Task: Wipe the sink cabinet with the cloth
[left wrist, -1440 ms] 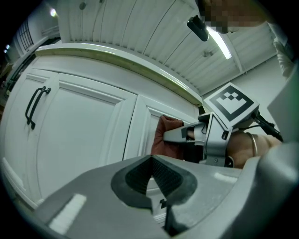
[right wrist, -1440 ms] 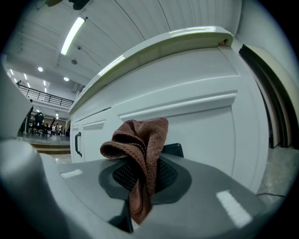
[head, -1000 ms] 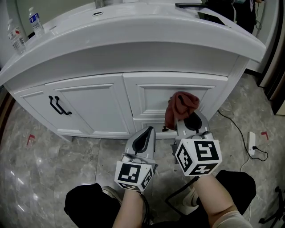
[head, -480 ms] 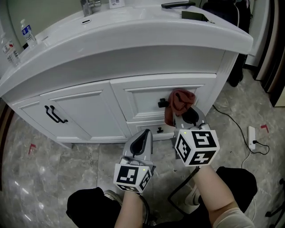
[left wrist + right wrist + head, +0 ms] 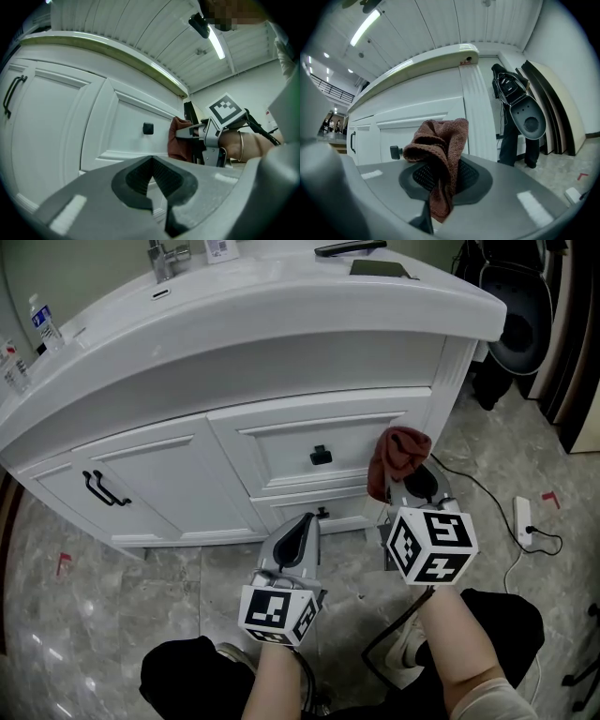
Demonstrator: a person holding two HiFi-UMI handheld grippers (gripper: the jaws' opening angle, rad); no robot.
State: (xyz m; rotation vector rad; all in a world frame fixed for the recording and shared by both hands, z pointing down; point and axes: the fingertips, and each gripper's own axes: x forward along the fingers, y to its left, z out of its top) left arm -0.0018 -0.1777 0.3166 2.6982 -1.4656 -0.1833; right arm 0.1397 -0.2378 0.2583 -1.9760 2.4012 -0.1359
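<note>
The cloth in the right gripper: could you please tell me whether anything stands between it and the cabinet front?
Nothing visible does. The right gripper holds the cloth up close to the cabinet, and the black knob sits off to the cloth's left.

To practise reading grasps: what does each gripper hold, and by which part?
The right gripper pinches the cloth by its bunched lower part; the left gripper, shut, holds nothing.

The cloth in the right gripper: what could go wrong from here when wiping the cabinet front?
1. The right gripper pinches the cloth only by a narrow fold, so it may slip out under pressure.
2. The bunched cloth is not far from the black drawer knob and could snag there.
3. A power strip and its cable lie on the floor at the person's right, which may be a trip risk.
</note>
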